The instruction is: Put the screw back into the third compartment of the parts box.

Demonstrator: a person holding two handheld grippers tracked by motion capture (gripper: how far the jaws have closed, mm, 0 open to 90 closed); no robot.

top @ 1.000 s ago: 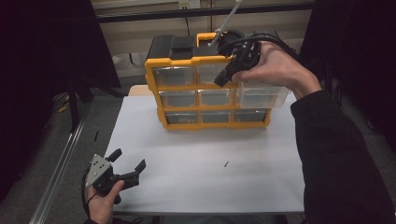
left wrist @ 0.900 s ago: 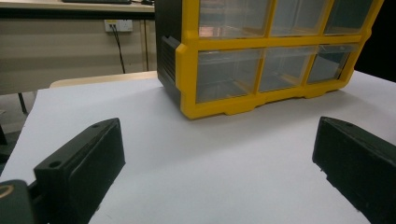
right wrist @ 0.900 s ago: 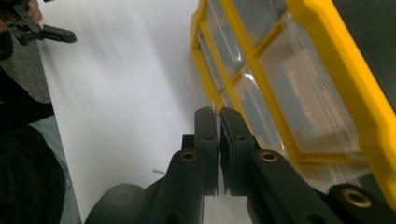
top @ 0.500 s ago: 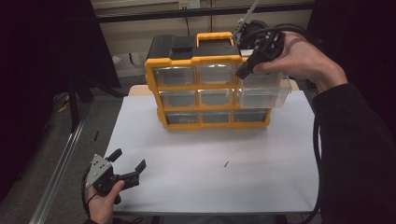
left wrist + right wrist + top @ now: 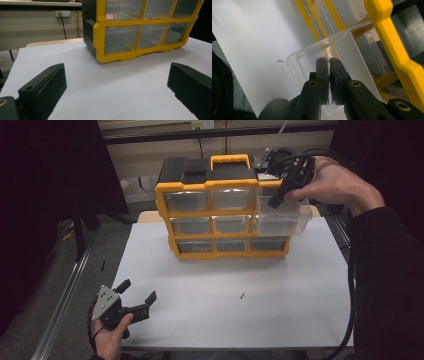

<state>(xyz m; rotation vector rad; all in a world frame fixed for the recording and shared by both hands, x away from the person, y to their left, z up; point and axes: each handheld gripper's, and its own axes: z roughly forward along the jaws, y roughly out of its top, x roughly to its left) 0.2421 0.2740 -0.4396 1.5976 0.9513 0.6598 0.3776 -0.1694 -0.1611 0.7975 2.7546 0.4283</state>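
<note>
A small screw (image 5: 326,58) is pinched between the tips of the right gripper (image 5: 327,60), whose two black jaws stand almost fully together around its threaded shank; only the top of the screw peeps out above the tips. In the right gripper view the screw hangs right over a clear plastic drawer (image 5: 342,47) that is pulled out from the yellow-framed organiser. In the high view that right gripper (image 5: 276,200) is held by a hand (image 5: 336,182) at the far right of the table, up at the top right corner of the parts organiser (image 5: 222,184), with the jaw tips pointing down at the pulled-out drawer (image 5: 280,222) in the right column.

The organiser has a yellow frame, a black back and a yellow carrying handle, and its rows of clear drawers face the person. It stands on the far middle of the white table top (image 5: 200,300). A second small screw (image 5: 242,295) lies loose on the white surface, nearer the person and well apart from the organiser.

At the near left edge of the table the left gripper (image 5: 136,296) rests low in the other hand (image 5: 112,337). Its jaws stand wide apart with nothing between them; in the left gripper view they frame bare white table and the organiser's lower left drawers (image 5: 120,37) beyond.
</note>
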